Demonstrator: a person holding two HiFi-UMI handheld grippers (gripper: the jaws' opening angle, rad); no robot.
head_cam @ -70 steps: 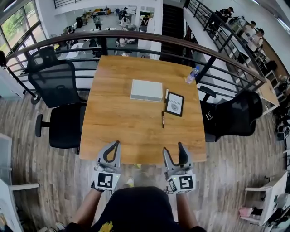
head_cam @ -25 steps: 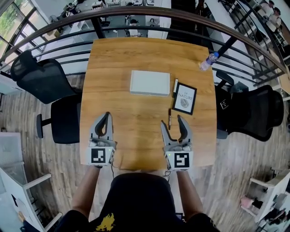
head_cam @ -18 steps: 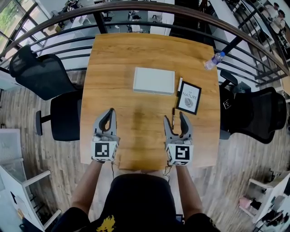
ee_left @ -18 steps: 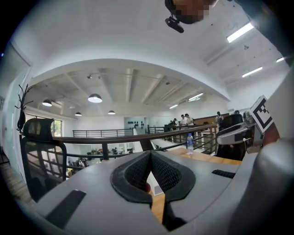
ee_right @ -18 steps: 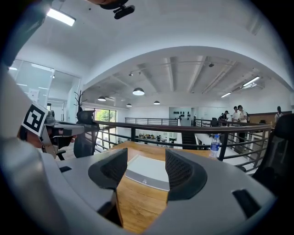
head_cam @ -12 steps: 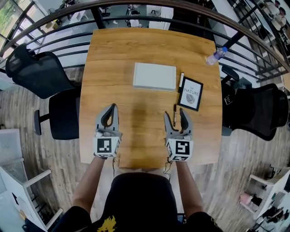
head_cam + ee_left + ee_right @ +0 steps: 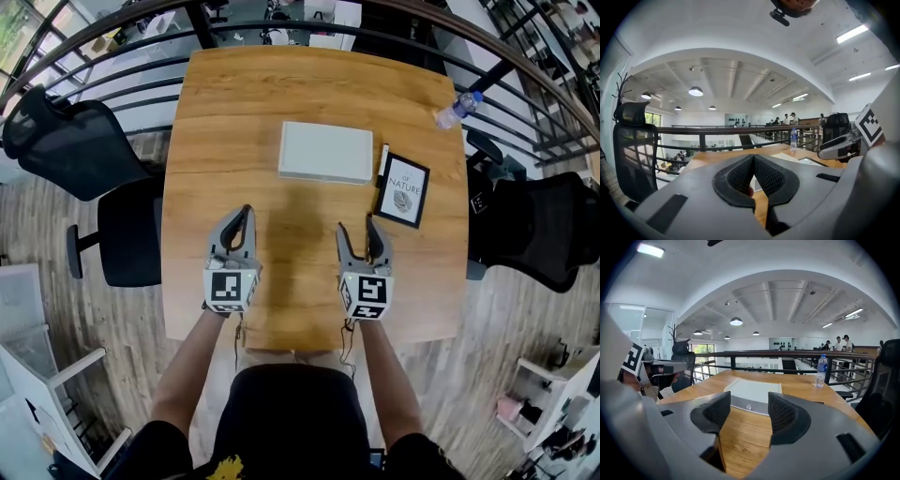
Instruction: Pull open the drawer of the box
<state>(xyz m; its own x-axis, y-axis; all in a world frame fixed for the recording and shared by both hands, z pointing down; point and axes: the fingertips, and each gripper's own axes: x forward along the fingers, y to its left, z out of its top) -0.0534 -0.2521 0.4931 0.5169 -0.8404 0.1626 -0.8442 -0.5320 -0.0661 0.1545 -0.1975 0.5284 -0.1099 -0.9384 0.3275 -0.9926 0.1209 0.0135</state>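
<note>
Box point(image 7: 325, 152) (drawer point(image 7: 754, 408) shut) lies nearer the right claw point(image 7: 358, 227) than earlier.

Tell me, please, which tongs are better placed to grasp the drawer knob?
Right. The right tongs point straight at the knob on the white box, jaws apart though just closing slightly, nothing between them. The left tongs are shut and aimed left of it.
</note>
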